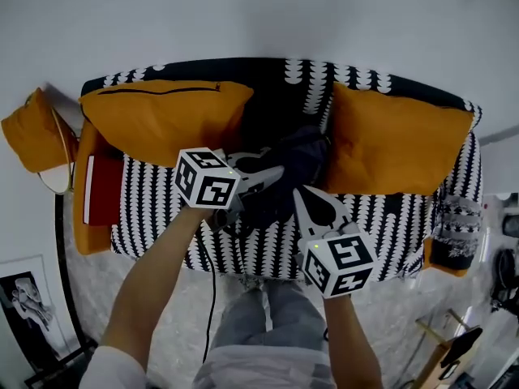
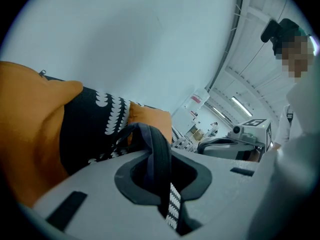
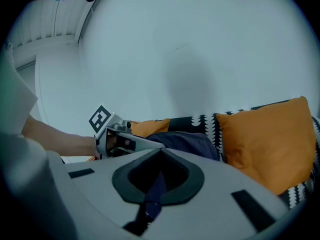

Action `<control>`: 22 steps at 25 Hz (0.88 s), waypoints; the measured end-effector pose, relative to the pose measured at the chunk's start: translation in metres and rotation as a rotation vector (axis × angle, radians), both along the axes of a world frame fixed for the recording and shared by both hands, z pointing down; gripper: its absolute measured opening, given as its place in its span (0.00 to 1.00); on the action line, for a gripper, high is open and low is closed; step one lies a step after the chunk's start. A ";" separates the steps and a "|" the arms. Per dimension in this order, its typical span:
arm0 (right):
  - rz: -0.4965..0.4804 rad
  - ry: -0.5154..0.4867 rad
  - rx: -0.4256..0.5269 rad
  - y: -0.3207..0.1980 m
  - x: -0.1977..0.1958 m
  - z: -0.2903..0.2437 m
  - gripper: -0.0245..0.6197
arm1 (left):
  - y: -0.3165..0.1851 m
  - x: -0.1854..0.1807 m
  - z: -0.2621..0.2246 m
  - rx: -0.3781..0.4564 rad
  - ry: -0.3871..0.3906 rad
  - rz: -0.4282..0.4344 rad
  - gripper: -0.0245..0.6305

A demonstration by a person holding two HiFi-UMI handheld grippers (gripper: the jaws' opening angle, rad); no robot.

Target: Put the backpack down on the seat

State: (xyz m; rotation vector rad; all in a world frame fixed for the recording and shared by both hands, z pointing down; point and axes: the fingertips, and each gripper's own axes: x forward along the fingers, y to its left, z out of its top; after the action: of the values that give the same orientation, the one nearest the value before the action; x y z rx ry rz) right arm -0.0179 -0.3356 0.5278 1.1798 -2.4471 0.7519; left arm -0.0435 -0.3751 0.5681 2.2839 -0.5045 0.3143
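the backpack (image 1: 302,164) is dark navy, soft and slumped, over the middle of the seat (image 1: 154,209), up against the far backrest between two orange cushions (image 1: 166,116). whether its base rests fully on the seat cannot be told. a black strap (image 2: 161,151) loops up from it, pinched in the left gripper (image 1: 272,177); a navy strap (image 3: 156,186) is pinched in the right gripper (image 1: 302,194). the seat is a black sofa patterned with white scallops, running left to right.
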 end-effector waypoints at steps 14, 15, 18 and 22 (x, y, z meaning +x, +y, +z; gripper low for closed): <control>-0.063 -0.013 -0.030 -0.026 -0.019 0.016 0.04 | -0.037 -0.032 0.025 0.031 -0.141 -0.166 0.10; -0.067 -0.013 -0.033 -0.028 -0.020 0.017 0.04 | -0.039 -0.034 0.026 0.039 -0.155 -0.178 0.10; -0.078 -0.012 -0.042 -0.031 -0.022 0.020 0.04 | -0.044 -0.039 0.030 0.066 -0.208 -0.205 0.12; -0.090 -0.013 -0.052 -0.032 -0.024 0.023 0.04 | -0.048 -0.046 0.033 0.089 -0.271 -0.238 0.17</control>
State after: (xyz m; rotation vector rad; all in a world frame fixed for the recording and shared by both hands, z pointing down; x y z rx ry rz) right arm -0.0423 -0.3680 0.5511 1.0420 -2.4572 0.7949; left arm -0.0892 -0.4236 0.6009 2.2470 -0.9372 0.4930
